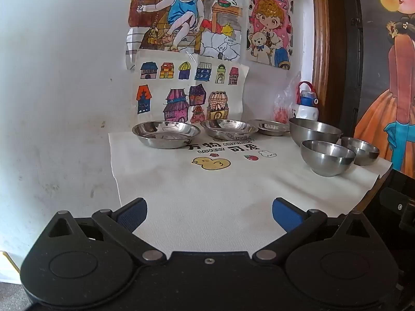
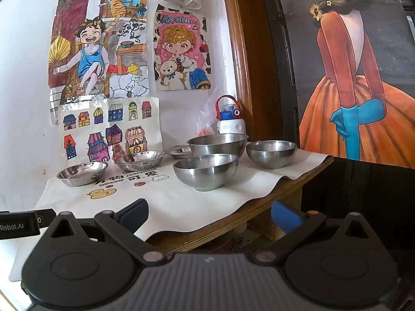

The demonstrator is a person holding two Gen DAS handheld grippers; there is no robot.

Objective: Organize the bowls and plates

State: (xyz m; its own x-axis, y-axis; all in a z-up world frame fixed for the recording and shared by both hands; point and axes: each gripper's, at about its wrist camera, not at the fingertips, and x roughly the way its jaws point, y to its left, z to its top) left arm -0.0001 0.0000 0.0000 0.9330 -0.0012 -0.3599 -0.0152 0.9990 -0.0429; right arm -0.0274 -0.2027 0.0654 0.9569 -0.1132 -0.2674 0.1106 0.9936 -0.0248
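Start step: left gripper and right gripper gape empty; next, grasp a plate near the tabletop's back edge.

Left gripper gaped empty at six o'clock; three steel plates at twelve, three steel bowls at two.
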